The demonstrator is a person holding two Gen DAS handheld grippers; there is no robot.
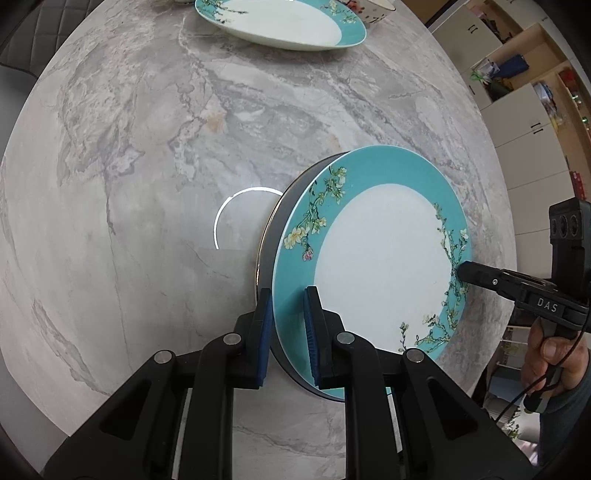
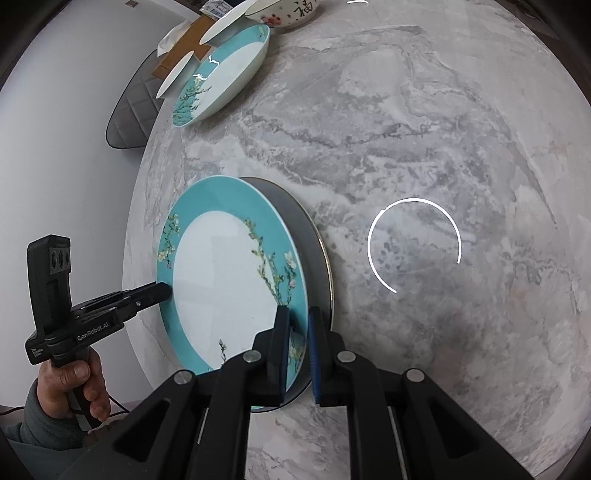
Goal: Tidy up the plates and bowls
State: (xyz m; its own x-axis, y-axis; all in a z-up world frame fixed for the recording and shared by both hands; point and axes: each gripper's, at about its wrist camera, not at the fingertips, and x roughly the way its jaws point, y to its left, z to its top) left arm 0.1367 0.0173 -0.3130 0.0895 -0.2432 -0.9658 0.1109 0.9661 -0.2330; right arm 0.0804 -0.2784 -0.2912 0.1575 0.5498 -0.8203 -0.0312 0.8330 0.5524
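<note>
A teal-rimmed plate with a white centre and blossom sprigs (image 1: 376, 258) (image 2: 225, 273) rests on a grey plate (image 1: 271, 240) (image 2: 314, 251) on the marble table. My left gripper (image 1: 288, 314) is shut on the teal plate's rim at one side, one finger above and one below. My right gripper (image 2: 297, 328) is shut on the opposite rim; it shows in the left wrist view (image 1: 465, 271). The left gripper shows in the right wrist view (image 2: 162, 291). A second teal plate (image 1: 284, 22) (image 2: 221, 74) lies at the far end.
A white bowl with red flowers (image 1: 373, 9) (image 2: 288, 13) stands beyond the far teal plate. The grey marble table (image 1: 166, 147) (image 2: 424, 129) spreads around. White cabinets and shelves (image 1: 517, 92) stand past its edge. A quilted chair back (image 2: 136, 107) is beside the table.
</note>
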